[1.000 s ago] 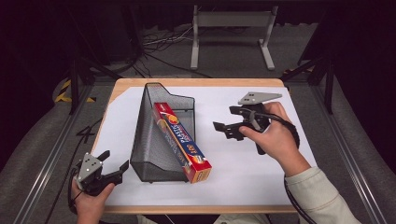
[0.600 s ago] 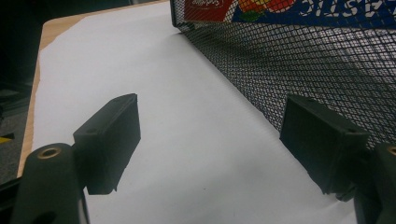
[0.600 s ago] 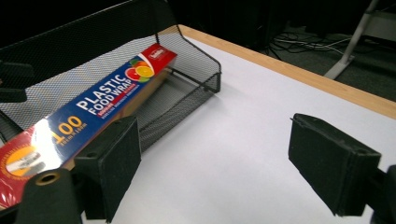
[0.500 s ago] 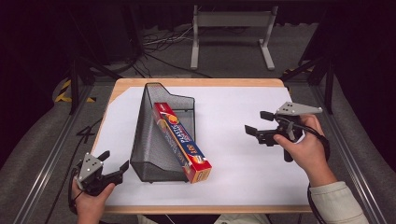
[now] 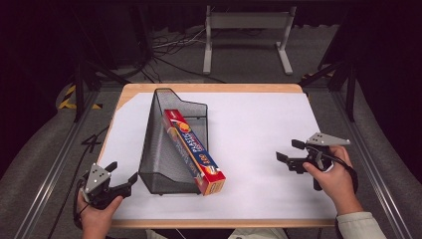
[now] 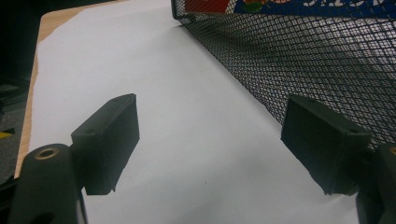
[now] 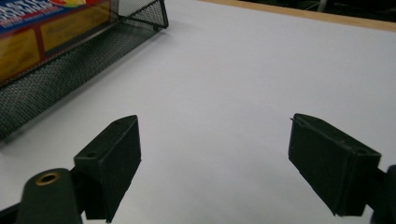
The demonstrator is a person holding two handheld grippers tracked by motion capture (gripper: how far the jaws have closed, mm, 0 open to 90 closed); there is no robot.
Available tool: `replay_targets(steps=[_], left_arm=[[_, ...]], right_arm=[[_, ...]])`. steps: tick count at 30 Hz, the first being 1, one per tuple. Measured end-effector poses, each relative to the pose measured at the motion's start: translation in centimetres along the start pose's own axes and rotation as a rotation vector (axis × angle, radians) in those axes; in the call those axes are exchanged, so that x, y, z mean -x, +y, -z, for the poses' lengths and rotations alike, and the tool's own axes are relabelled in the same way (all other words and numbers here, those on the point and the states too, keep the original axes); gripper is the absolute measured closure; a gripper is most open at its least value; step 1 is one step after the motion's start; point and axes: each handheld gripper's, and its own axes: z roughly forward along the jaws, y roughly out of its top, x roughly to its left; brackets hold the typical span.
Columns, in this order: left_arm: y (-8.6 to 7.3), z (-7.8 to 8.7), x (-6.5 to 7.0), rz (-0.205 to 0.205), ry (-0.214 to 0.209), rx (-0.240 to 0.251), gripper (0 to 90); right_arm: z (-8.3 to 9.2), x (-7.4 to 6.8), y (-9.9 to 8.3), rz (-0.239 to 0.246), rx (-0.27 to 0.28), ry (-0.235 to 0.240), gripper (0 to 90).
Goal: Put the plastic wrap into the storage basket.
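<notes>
A black mesh holder [image 5: 161,154] lies on its side on the white sheet, left of centre. A long red and blue plastic wrap box [image 5: 195,152] rests in it, its orange end sticking out toward the near edge. My left gripper [image 5: 123,172] sits open at the near left corner, just left of the holder. In the left gripper view the mesh wall [image 6: 303,60] runs close past the right jaw of that gripper [image 6: 210,140]. My right gripper [image 5: 287,150] is open and empty over bare sheet at the right. The right gripper view shows its gripper [image 7: 215,158] facing the box [image 7: 42,32].
The table [image 5: 259,124] is wooden with a white sheet over most of its top. A grey metal stand [image 5: 246,30] and loose cables lie on the floor beyond the far edge. Dark rails run along both sides of the table.
My right gripper has moved from beside the box to the right and toward the near edge, staying open. The left gripper, holder and box have not moved.
</notes>
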Motion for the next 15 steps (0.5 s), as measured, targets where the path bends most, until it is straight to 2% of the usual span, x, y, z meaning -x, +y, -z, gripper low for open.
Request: replay_targets(steps=[1,5,7,12,15], left_arm=[[0.0,0.0,0.0,0.000,0.000,0.000,20.0],[0.0,-0.1,0.0,-0.004,-0.011,-0.007,19.7],[0.0,-0.3,0.1,-0.004,-0.030,-0.016,19.0],[0.0,-0.6,0.2,-0.014,-0.045,-0.031,18.4],[-0.1,-0.7,0.1,-0.013,-0.048,-0.032,18.3]], right_arm=[[0.0,0.0,0.0,0.000,0.000,0.000,17.6],[0.1,0.6,-1.9,-0.013,0.000,-0.006,17.6],[0.1,0.8,-2.8,-0.014,0.007,-0.003,17.6],[0.4,0.9,-4.3,0.007,0.013,-0.013,17.6],[0.5,1.0,-5.0,-0.008,0.002,-0.018,17.6]])
